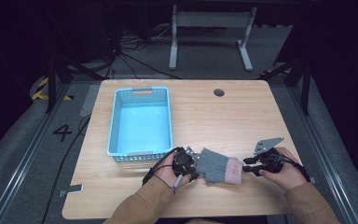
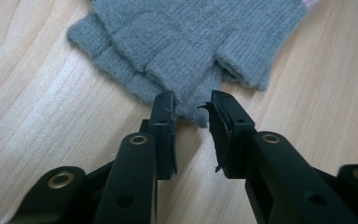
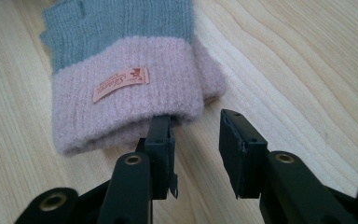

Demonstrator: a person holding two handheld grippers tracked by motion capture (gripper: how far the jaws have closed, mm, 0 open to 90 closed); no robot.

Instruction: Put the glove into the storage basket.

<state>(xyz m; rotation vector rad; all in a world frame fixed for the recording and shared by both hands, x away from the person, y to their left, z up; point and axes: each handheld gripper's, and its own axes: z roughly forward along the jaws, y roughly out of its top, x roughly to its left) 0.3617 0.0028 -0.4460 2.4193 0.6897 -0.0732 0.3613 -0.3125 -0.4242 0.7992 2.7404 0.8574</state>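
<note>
Both grippers at the glove's two ends, neither yet clamped.

Left gripper point(image 2: 192, 103) stands open at the glove's point(image 1: 218, 167) finger end, a grey fingertip just between its jaws; right gripper point(image 3: 196, 122) is open at the pink cuff point(image 3: 121, 100), one jaw tucked at the cuff's edge, the other clear on bare wood. The glove lies flat on the table's point(image 1: 242, 112) near edge, right of the basket point(image 1: 141, 122). To do this well, I judge each jaw pair should slide deeper over the knit before closing, so both layers are caught.
</note>
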